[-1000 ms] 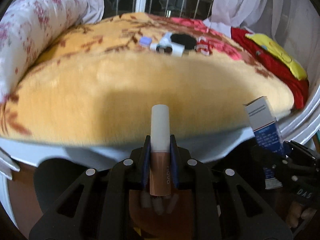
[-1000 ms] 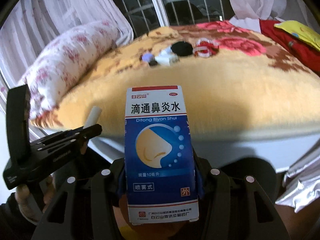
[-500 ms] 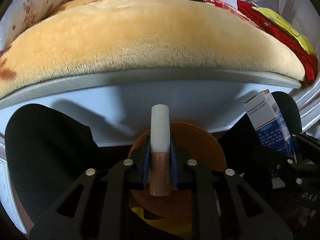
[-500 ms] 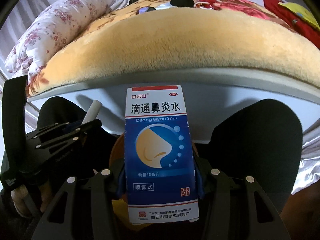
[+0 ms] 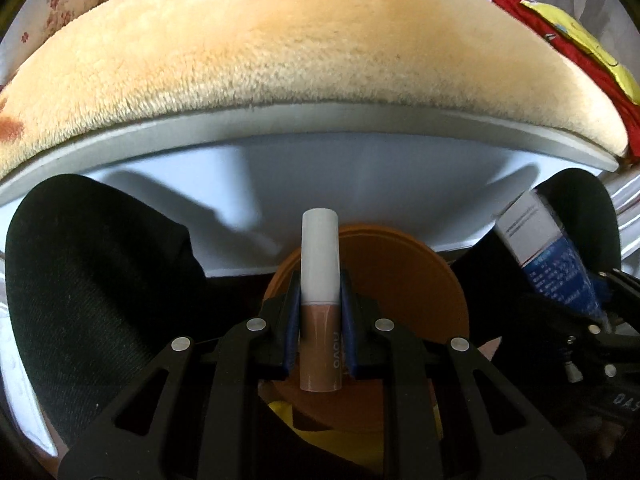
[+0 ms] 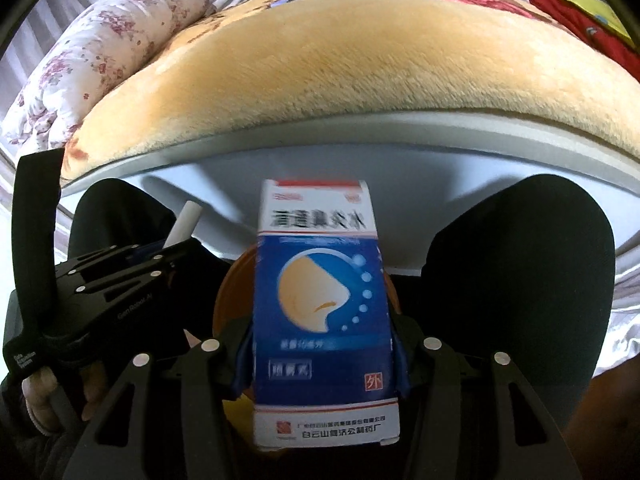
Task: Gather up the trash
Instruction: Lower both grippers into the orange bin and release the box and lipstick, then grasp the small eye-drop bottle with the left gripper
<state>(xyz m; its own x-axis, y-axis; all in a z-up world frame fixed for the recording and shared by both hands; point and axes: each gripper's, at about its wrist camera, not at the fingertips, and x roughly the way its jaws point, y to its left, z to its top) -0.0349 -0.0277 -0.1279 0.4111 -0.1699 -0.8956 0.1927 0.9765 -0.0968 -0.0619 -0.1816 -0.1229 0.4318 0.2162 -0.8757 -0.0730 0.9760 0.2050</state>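
The left gripper (image 5: 320,320) is clenched on a small cosmetic tube (image 5: 320,300), light, rigid and likely slick, gripped mid-length. The right gripper (image 6: 322,348), jaws grasping a medicine carton (image 6: 324,308), light and crushable, pinches its sides. Both hang over an orange bin (image 5: 400,280) beside the plush-blanketed bed (image 5: 300,60).

Setting: a bedroom in a home. A bed fills the far half of both views, covered by a plush yellow-orange blanket (image 6: 360,72) over a pale mattress edge (image 5: 320,120). A rolled floral quilt (image 6: 100,52) lies at the far left. Red and yellow fabric (image 5: 560,36) is heaped at the far right. Window bars (partly visible, top of the right wrist view) and sheer curtains stand beyond the bed.
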